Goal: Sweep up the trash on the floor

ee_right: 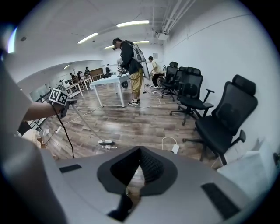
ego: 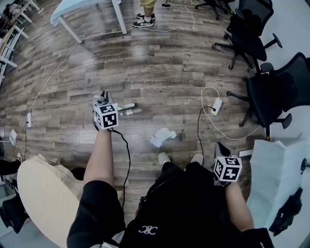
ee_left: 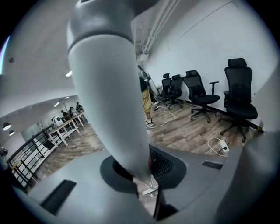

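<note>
My left gripper [ego: 102,98] is shut on the grey broom handle [ee_left: 109,96], which fills the middle of the left gripper view. The handle slants down to the broom head [ego: 127,105] [ee_right: 105,142] resting on the wood floor. A few small white scraps [ego: 131,112] [ee_right: 110,148] lie right beside the head. A larger crumpled white paper [ego: 162,135] lies nearer my feet, apart from the broom. My right gripper [ego: 221,147] hangs low at my right side, its jaws together with nothing between them [ee_right: 131,181].
A white power strip [ego: 216,106] [ee_right: 175,148] and its looping cable lie on the floor to the right. Black office chairs [ego: 271,92] stand along the right. A white table [ego: 87,9] and a standing person [ego: 145,14] are far ahead. A white bag [ego: 276,174] sits at my right.
</note>
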A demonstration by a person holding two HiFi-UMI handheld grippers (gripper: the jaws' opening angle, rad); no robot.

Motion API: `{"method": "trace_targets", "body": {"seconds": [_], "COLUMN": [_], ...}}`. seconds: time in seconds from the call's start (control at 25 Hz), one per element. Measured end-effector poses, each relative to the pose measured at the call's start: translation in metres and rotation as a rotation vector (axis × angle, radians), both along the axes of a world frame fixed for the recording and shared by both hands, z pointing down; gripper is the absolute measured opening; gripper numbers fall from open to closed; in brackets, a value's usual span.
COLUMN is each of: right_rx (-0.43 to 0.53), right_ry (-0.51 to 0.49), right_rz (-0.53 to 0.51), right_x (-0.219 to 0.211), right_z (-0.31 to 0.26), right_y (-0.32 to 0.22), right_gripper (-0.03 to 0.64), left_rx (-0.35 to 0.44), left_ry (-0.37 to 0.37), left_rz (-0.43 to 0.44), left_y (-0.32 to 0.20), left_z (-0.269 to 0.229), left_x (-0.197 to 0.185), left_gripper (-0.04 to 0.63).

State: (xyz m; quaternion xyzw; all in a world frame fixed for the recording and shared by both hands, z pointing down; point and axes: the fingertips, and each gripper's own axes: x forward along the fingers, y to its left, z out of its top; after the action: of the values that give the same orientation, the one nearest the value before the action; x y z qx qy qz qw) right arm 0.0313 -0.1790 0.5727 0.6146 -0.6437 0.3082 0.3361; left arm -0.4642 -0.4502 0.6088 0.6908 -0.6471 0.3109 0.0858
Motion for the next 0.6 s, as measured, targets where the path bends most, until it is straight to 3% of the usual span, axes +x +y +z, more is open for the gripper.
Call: {"method": "trace_targets", "body": {"seconds": [0.28, 0.6], "right_rx": [0.001, 0.008], "right_ry": [-0.01, -0.055], "right_rz": [-0.043, -0.142], "right_x": [-0.01, -0.018], "right_z": [0.004, 0.009], "right_y": [-0.009, -0.02], "right_gripper": [0.014, 0.014], "left_rx": [-0.041, -0.073], "left_ry": [0.038, 0.108], "left_rz": [-0.029, -0.159], "left_y": [0.046, 0.097], "left_z": [0.015, 0.02], "left_x": [0.029, 0.064], "left_gripper": [0.049, 0.049]}}
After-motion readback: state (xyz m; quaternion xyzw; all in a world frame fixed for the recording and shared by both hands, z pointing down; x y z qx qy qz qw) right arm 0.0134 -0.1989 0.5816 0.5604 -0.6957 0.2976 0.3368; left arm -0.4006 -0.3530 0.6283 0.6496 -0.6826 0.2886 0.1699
